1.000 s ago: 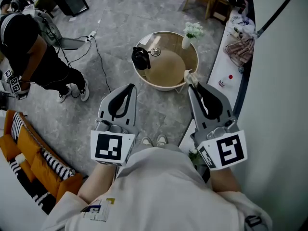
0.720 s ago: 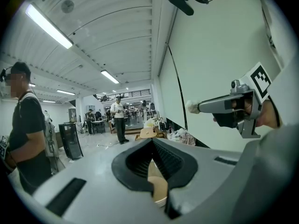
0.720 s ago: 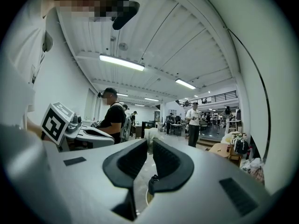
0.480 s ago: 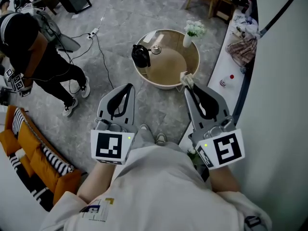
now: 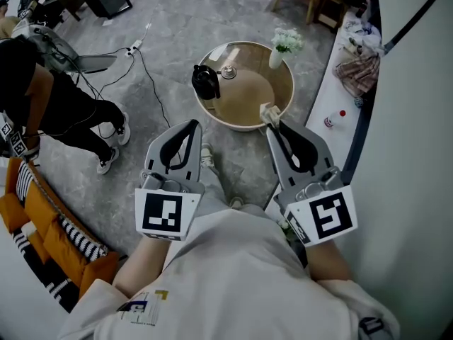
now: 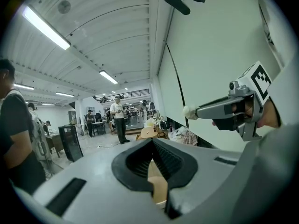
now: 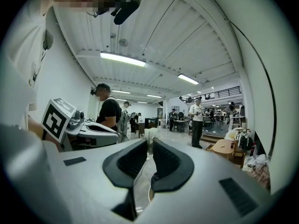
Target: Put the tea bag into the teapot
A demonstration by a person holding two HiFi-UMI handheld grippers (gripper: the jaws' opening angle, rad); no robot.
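From where I stand the tea bag is in hand but not yet in the pot, so the lowering in and letting go are left to do. At the left of the frame the left gripper point(image 5: 192, 126), grey moulded plastic with ribbed black pads, has its jaws closed tip to tip on nothing. Up and right of it the teapot point(image 5: 206, 83), squat, dark and glossy, sits on the left part of the round bench point(image 5: 244, 125), which has a pale rim around a smooth tan top. I cannot tell whether its lid is off. The right gripper point(image 5: 274, 124) pinches the tea bag point(image 5: 268, 112), a small soft whitish wad, at its jaw tips. It hangs by the bench's near rim, well apart from the pot. A white vase of flowers point(image 5: 282, 52) stands at the bench's far right edge.
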